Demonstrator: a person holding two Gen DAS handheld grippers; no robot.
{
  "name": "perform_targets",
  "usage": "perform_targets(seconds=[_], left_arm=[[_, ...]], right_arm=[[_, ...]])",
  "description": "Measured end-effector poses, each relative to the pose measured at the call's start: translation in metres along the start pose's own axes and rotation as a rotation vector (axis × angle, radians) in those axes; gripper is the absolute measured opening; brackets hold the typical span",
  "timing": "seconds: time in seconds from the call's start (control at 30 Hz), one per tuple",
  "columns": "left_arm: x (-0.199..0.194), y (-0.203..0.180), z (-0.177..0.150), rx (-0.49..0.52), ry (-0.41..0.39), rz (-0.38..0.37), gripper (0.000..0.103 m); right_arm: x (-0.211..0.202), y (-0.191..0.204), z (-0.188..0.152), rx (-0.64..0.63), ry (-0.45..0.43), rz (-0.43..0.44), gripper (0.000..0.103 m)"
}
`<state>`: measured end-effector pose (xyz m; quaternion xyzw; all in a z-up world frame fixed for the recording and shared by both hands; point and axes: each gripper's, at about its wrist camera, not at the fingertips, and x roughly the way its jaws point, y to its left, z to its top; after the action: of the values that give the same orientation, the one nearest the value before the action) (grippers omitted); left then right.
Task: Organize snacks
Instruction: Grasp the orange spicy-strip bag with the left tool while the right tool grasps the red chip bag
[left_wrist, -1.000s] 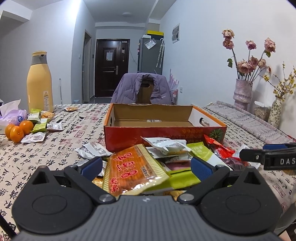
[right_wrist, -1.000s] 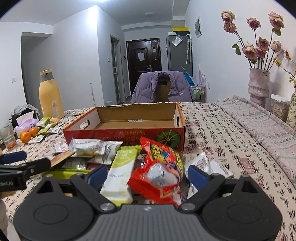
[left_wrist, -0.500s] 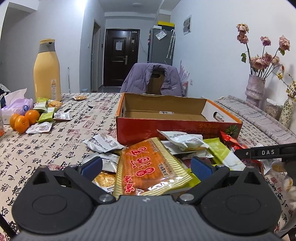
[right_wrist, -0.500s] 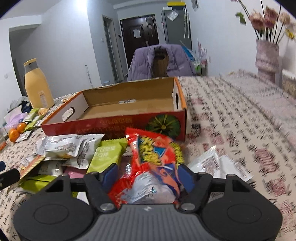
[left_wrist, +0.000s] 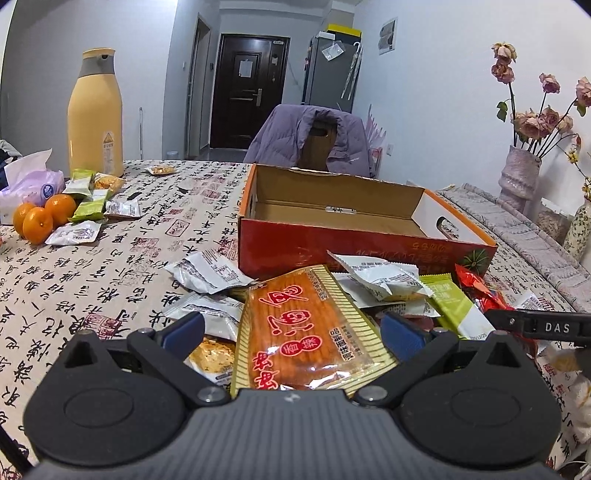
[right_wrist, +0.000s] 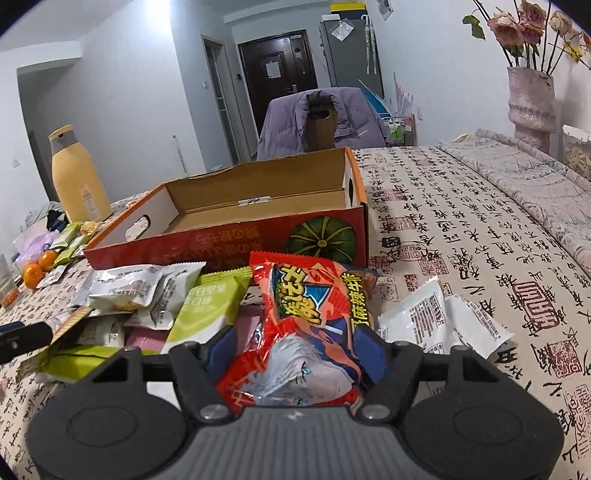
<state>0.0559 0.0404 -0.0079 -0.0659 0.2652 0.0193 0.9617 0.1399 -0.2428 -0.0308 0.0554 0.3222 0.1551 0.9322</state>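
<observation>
An open red cardboard box (left_wrist: 354, 240) with an empty brown inside stands mid-table; it also shows in the right wrist view (right_wrist: 236, 236). A pile of snack packets lies in front of it. My left gripper (left_wrist: 293, 330) is open around an orange striped packet (left_wrist: 306, 332), pads apart from it. My right gripper (right_wrist: 293, 345) is shut on a red snack bag (right_wrist: 306, 325) and holds it raised before the box. A light green packet (right_wrist: 207, 314) and white packets (right_wrist: 140, 288) lie to its left.
A tall yellow bottle (left_wrist: 96, 114), oranges (left_wrist: 40, 218), a tissue pack (left_wrist: 29, 184) and more packets stand at the far left. A vase of dried roses (left_wrist: 521, 177) stands at the right on a folded quilt. A chair with a purple jacket (left_wrist: 314, 136) is behind the table.
My right gripper has closed on the red snack bag and lifted it, tilting toward the box. My left gripper has shifted a little over the orange packet and stays open.
</observation>
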Motion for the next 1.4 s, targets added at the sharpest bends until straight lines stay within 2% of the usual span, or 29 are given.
perform_targets(seconds=[0.2, 0.33, 0.4, 0.5, 0.57, 0.6, 0.87, 0.9, 0.93, 0.97, 1.2, 1.33, 1.4], left_arm=[[0.002, 0.000, 0.003, -0.011, 0.016, -0.001, 0.103], [0.004, -0.001, 0.005, -0.014, 0.024, -0.004, 0.103], [0.005, -0.001, 0.005, -0.018, 0.030, 0.000, 0.103], [0.006, -0.001, 0.005, -0.025, 0.037, 0.002, 0.103], [0.006, 0.000, 0.004, -0.026, 0.038, 0.003, 0.103], [0.006, 0.001, 0.003, -0.029, 0.039, 0.004, 0.103], [0.007, 0.000, 0.003, -0.031, 0.046, 0.003, 0.103], [0.008, 0.000, 0.003, -0.031, 0.046, 0.003, 0.103], [0.008, 0.000, 0.003, -0.030, 0.046, 0.004, 0.103], [0.008, 0.000, 0.003, -0.029, 0.047, 0.005, 0.103], [0.020, -0.002, 0.010, -0.034, 0.072, 0.002, 0.103], [0.035, -0.001, 0.016, -0.061, 0.123, -0.004, 0.103], [0.043, 0.003, 0.017, -0.089, 0.156, -0.015, 0.098]], right_arm=[[-0.014, 0.005, 0.001, -0.040, -0.038, 0.021, 0.012], [-0.021, 0.006, -0.002, -0.044, -0.064, 0.024, 0.010], [-0.023, 0.005, -0.003, -0.037, -0.069, 0.020, 0.010], [-0.023, -0.001, -0.003, 0.002, -0.065, 0.014, 0.028], [-0.023, -0.005, -0.004, 0.011, -0.067, 0.004, 0.066], [-0.023, -0.006, -0.004, 0.016, -0.068, -0.001, 0.070], [0.010, -0.023, -0.004, 0.096, 0.046, 0.014, 0.074], [0.010, -0.025, -0.004, 0.106, 0.040, 0.022, 0.071], [0.009, -0.026, -0.003, 0.115, 0.036, 0.027, 0.061], [0.006, -0.026, -0.004, 0.118, 0.028, 0.030, 0.058], [-0.024, -0.014, -0.008, 0.052, -0.089, -0.008, 0.058], [-0.032, -0.014, -0.008, 0.056, -0.111, -0.017, 0.058], [-0.034, -0.013, -0.010, 0.057, -0.113, -0.014, 0.058]])
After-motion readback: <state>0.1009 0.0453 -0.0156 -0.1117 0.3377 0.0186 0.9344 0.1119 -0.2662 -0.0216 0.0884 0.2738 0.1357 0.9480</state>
